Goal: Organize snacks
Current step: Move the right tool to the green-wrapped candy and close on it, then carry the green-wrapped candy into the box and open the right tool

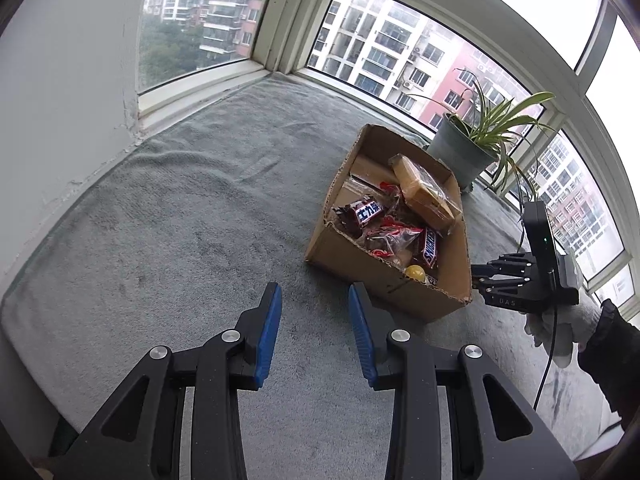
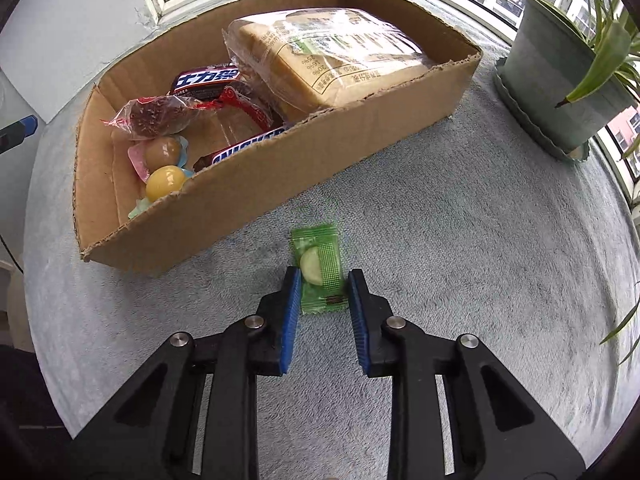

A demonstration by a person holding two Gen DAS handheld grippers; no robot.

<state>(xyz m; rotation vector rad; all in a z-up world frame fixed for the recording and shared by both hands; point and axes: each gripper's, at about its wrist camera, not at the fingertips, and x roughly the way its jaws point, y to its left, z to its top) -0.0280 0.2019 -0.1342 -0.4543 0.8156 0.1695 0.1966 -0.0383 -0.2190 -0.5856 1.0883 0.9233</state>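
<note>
While the green-wrapped candy point(image 2: 320, 270) lies on the grey blanket point(image 2: 460, 240) just outside the cardboard box point(image 2: 280, 168), the right gripper point(image 2: 324, 284) straddles it, jaws parted, perhaps touching; the left gripper point(image 1: 315, 298) hangs open, empty.

The cardboard box point(image 2: 280, 168) wall hides part of the Snickers bar point(image 2: 248, 146), so only some letters show. The big bread pack point(image 2: 328, 60) covers the snacks under it. The plant point(image 2: 600, 40) is cut off by the picture's edge.
</note>
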